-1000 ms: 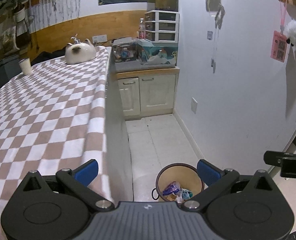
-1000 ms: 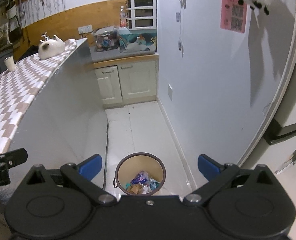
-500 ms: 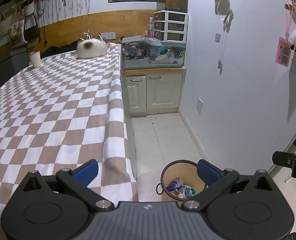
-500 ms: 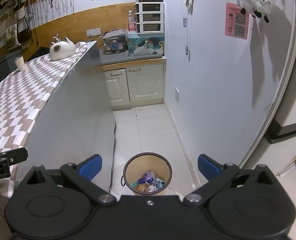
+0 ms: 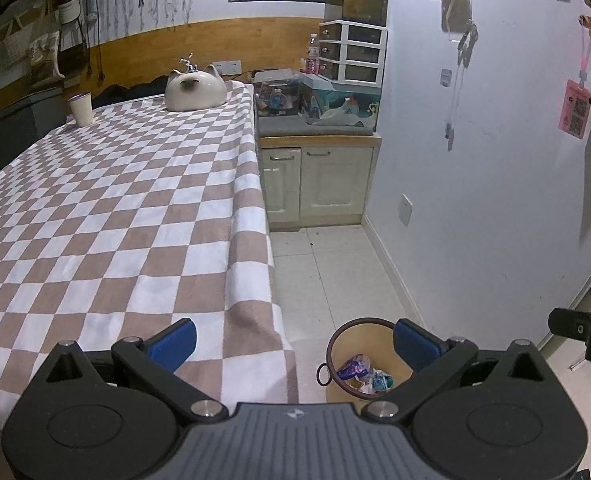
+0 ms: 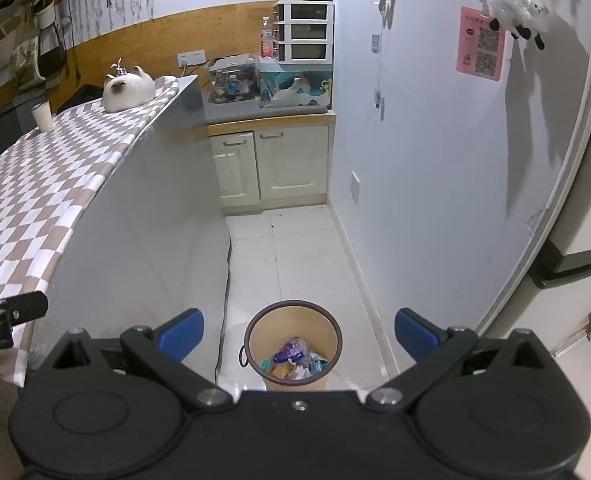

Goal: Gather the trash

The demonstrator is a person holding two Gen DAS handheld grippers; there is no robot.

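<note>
A tan trash bin (image 6: 293, 342) with a dark rim stands on the white tiled floor, and several wrappers (image 6: 295, 362) lie inside it. My right gripper (image 6: 295, 330) hangs open above the bin, empty. The left wrist view has the same bin (image 5: 365, 360) low and right of centre, partly behind my open, empty left gripper (image 5: 295, 340), which hovers over the corner of the checkered tablecloth (image 5: 115, 220). The other gripper's tip (image 5: 583, 328) shows at the right edge.
A cat-shaped white pot (image 5: 195, 90) and a paper cup (image 5: 81, 109) sit at the table's far end. Cream cabinets (image 6: 271, 168) with a cluttered counter close the aisle. A white wall (image 6: 435, 160) and a fridge (image 6: 587, 200) are on the right.
Both grippers have risen and pulled back from the bin, so more of the tabletop and the room shows. Both stay open and empty.
</note>
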